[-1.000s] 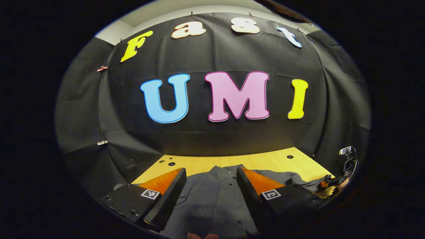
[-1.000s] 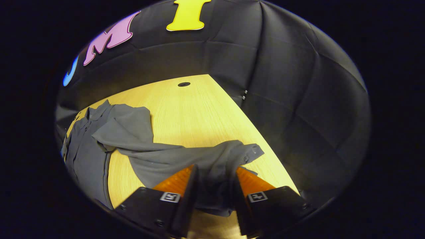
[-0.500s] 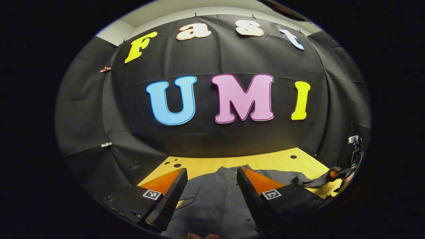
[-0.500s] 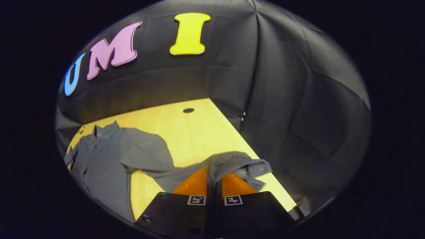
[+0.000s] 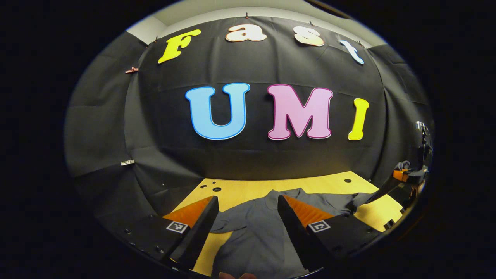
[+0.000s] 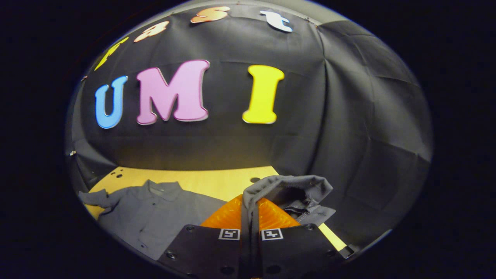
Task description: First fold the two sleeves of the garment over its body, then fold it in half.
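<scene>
A grey button-up shirt (image 5: 252,236) lies face up on the wooden table (image 5: 240,190), collar toward the back wall. My left gripper (image 5: 246,199) hovers open over the shirt's body, holding nothing. My right gripper (image 6: 250,199) is shut on the shirt's sleeve (image 6: 288,190), which is lifted off the table with its cuff drooping over the fingertips. In the left gripper view, the right gripper (image 5: 407,176) shows at the far right, raised, with the sleeve (image 5: 372,195) stretched taut from the shoulder. The shirt's body (image 6: 155,217) and the other sleeve (image 6: 93,197) lie flat on the table.
The table (image 6: 217,180) has small round holes (image 5: 216,189) near its back edge. Black cloth walls close it in at the back and both sides. Bare wood runs along the back behind the collar.
My right gripper shut on the sleeve, then lifted it off the table and swung toward the shirt. My left gripper stayed open and drifted slightly left.
</scene>
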`<state>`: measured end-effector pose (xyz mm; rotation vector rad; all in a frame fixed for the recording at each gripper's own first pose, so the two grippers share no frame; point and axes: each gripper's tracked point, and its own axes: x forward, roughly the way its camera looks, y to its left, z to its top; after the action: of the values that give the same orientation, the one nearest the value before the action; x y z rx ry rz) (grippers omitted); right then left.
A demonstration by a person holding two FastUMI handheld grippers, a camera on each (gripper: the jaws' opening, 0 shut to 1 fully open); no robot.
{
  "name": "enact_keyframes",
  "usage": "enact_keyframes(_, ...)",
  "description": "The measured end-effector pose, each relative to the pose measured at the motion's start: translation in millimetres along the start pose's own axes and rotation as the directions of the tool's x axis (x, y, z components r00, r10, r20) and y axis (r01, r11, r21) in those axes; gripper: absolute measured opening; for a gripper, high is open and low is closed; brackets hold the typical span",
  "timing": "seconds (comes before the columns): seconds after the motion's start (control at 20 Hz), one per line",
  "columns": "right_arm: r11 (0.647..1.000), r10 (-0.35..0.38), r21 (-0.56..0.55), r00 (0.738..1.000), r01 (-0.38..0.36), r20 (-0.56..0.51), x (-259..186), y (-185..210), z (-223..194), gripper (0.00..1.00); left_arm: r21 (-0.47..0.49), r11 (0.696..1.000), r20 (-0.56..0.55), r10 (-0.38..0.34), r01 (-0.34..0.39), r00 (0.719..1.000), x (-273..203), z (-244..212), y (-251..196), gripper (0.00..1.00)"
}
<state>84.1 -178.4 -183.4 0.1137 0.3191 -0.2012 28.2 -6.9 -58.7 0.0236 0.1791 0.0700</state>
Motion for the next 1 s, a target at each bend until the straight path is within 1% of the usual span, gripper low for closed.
enact_keyframes(0.2, 0.992, 0.116, -0.048, 0.992, -0.113, 0.043, -7, 93, 28, 0.05, -0.024, 0.999, -0.007, 0.022, -0.022, 1.000, -1, -14, 52, 0.96)
enact_keyframes(0.45, 0.964, 0.254, -0.095, 0.967, -0.249, 0.034, -4, 207, 25, 0.05, -0.033, 0.996, -0.016, 0.080, -0.080, 0.997, -4, -34, 117, 0.96)
enact_keyframes(0.6, 0.940, 0.326, -0.108, 0.945, -0.323, 0.015, 5, 268, 8, 0.05, -0.032, 0.993, -0.027, 0.111, -0.111, 0.993, -5, -50, 154, 0.96)
enact_keyframes(0.75, 0.912, 0.385, -0.141, 0.922, -0.386, -0.037, 10, 325, -24, 0.05, -0.052, 0.988, -0.051, 0.145, -0.148, 0.988, -3, -67, 189, 0.96)
enact_keyframes(1.0, 0.862, 0.449, -0.201, 0.885, -0.465, -0.121, 28, 396, -86, 0.05, -0.078, 0.977, -0.099, 0.193, -0.201, 0.976, 17, -106, 237, 0.96)
